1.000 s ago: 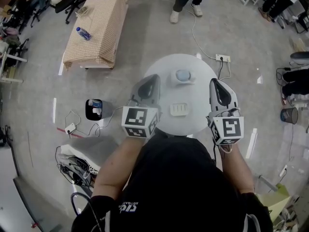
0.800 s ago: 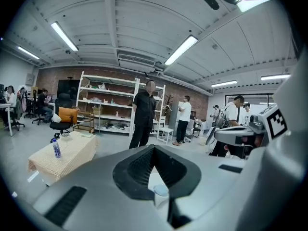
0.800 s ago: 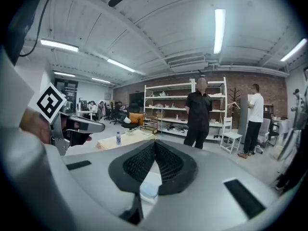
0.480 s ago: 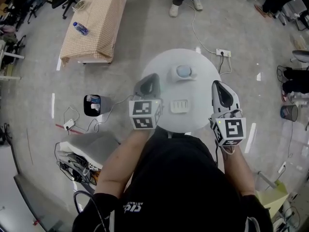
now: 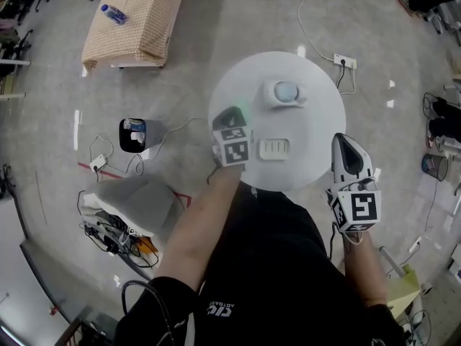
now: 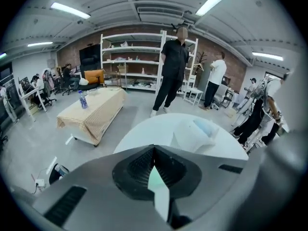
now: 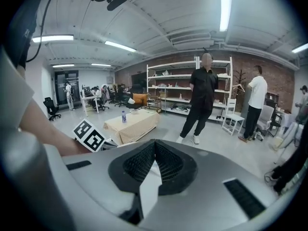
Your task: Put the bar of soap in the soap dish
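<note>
- Both sets of fingers are clenched on nothing. Your left gripper (image 5: 229, 114) is over the left rim of the counter (image 5: 317, 139), and your right gripper (image 5: 347, 146) is just off the right rim.
- The soap (image 5: 274, 148), as I read it, is the cream bar lying flat near the middle of the counter, just right of your left gripper. The dish (image 5: 287, 92) sits apart from it, toward the far side.
- Careful: go in with the fingers clenched and you'll shove the bar instead of taking it. It could skid toward the near rim.
- It's a low, flat bar, so the fingers must get right down to the counter. Catch only its top edge and it will likely squirt out.
- Carry it too low and you may knock the dish, which looks light enough to slide.
- The bar is cream, a rounded rectangle with grooves across its top. The dish is white with a pale blue middle.
</note>
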A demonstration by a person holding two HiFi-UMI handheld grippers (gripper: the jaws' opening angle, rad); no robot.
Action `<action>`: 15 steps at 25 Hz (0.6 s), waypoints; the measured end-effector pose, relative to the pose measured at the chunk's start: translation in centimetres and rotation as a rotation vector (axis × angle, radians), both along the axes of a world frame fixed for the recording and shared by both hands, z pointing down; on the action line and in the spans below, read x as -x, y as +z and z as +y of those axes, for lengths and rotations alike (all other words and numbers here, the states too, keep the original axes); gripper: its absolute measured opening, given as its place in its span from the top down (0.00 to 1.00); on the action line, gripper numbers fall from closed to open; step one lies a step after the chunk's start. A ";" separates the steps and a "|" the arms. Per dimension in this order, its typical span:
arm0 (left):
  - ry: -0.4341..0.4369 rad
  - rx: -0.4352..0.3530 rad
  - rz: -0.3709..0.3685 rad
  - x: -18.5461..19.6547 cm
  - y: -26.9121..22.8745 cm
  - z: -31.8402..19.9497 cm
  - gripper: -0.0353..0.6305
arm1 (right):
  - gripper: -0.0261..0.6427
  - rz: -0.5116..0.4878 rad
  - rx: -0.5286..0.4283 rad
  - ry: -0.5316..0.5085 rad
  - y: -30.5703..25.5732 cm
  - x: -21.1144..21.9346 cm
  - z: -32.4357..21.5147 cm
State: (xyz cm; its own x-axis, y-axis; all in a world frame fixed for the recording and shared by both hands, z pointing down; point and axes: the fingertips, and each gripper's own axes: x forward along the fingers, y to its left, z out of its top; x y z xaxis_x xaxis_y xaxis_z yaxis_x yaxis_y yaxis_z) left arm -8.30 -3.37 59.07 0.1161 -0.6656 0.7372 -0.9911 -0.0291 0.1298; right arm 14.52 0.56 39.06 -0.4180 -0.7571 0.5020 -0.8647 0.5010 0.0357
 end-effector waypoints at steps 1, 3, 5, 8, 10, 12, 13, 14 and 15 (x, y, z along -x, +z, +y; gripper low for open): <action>-0.014 0.029 0.006 0.0 0.9 0.0 0.94 | 0.94 0.003 0.011 -0.002 0.4 -0.1 0.1; -0.028 0.072 0.018 -0.2 2.1 0.1 0.93 | 0.94 0.004 0.030 -0.004 1.1 -0.4 0.2; -0.037 0.098 0.018 -0.4 2.9 -0.1 0.87 | 0.94 0.001 0.046 -0.001 1.7 -0.7 0.3; -0.077 0.134 0.009 -0.2 3.8 -0.4 0.62 | 0.94 -0.010 0.063 0.005 2.1 -1.1 0.1; -0.103 0.168 0.005 0.0 4.4 -0.4 0.54 | 0.94 -0.010 0.064 0.004 2.1 -1.2 -0.1; -0.105 0.193 0.005 -0.1 5.0 -0.5 0.50 | 0.94 -0.009 0.068 0.009 2.0 -1.3 -0.2; -0.102 0.203 0.005 -0.2 5.2 -0.6 0.48 | 0.94 -0.010 0.070 0.012 2.0 -1.4 -0.3; -0.101 0.213 0.006 -0.4 5.4 -0.6 0.47 | 0.94 -0.011 0.072 0.015 2.1 -1.5 -0.4; -0.103 0.224 0.010 -0.5 5.7 -0.6 0.46 | 0.94 -0.014 0.074 0.018 2.1 -1.6 -0.6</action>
